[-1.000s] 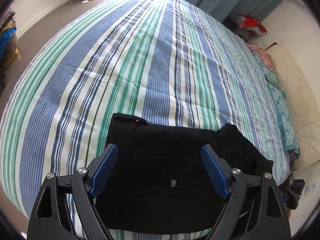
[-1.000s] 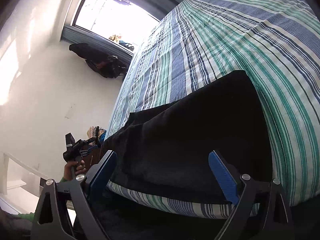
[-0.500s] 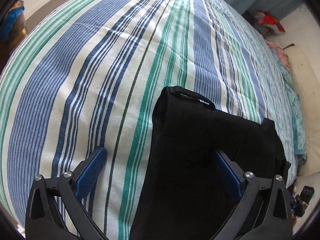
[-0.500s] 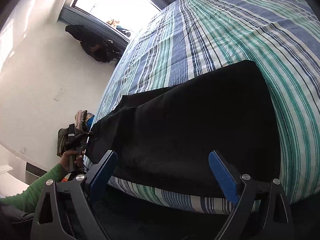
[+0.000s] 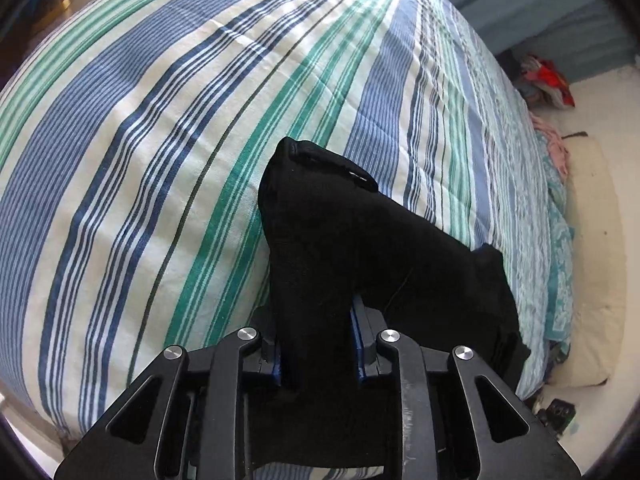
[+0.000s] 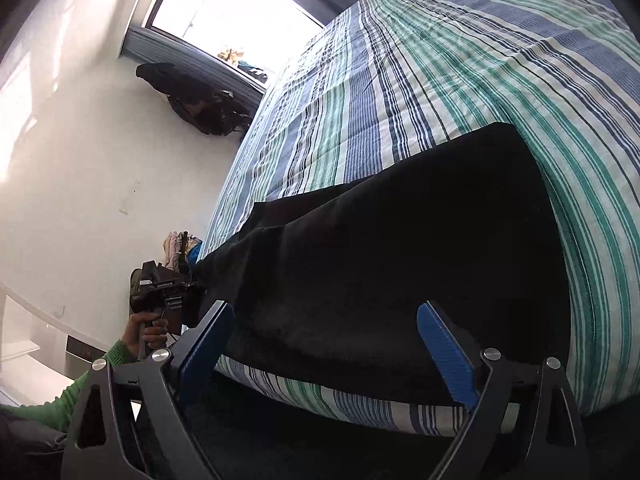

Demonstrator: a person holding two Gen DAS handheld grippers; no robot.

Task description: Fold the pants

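Now, in the left wrist view, the left gripper (image 5: 318, 344) is closing, and its blue pads (image 5: 357, 336) squeeze a bunched-up part of the black pants (image 5: 360, 248). The pants lie on the striped bed cover (image 5: 160, 140), near its edge. A pillow (image 5: 592, 248) sits far off on the right.

Next, in the right wrist view, the right gripper (image 6: 324, 344) has its fingers (image 6: 446, 354) spread wide, grasping nothing. The pants (image 6: 400, 240) lie flat just past them, on the bed cover (image 6: 440, 60). A hand (image 6: 146, 330) in a green sleeve (image 6: 80, 388) holds the left gripper (image 6: 188, 292) at the pants' far end.
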